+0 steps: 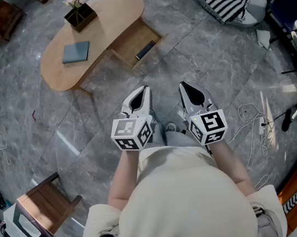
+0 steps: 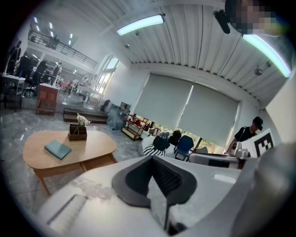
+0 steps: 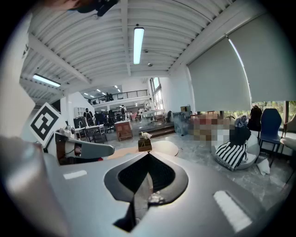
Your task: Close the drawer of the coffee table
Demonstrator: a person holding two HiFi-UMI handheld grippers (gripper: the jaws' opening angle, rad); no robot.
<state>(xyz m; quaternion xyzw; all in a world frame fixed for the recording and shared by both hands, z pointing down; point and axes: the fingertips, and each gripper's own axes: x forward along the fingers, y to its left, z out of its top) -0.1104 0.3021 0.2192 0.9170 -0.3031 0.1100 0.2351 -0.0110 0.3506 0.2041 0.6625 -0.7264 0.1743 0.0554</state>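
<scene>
A light wooden oval coffee table (image 1: pixel 106 22) stands on the grey stone floor ahead of me. Its drawer (image 1: pixel 136 43) is pulled out toward me, with a dark flat object (image 1: pixel 145 50) lying inside. On the tabletop are a blue-grey book (image 1: pixel 76 52) and a dark box with pale flowers (image 1: pixel 79 13). My left gripper (image 1: pixel 145 89) and right gripper (image 1: pixel 182 86) are held side by side in front of my body, well short of the table. Both are shut with nothing between the jaws. The table (image 2: pixel 88 148) shows at the left of the left gripper view, with the flower box (image 3: pixel 144 144) far ahead in the right gripper view.
A brown wooden stool (image 1: pixel 46 205) stands at my lower left. A striped cushion on a white seat (image 1: pixel 226 0) sits at the upper right, with a blue chair (image 1: pixel 293 5) beyond. White cables (image 1: pixel 254 124) lie on the floor to my right.
</scene>
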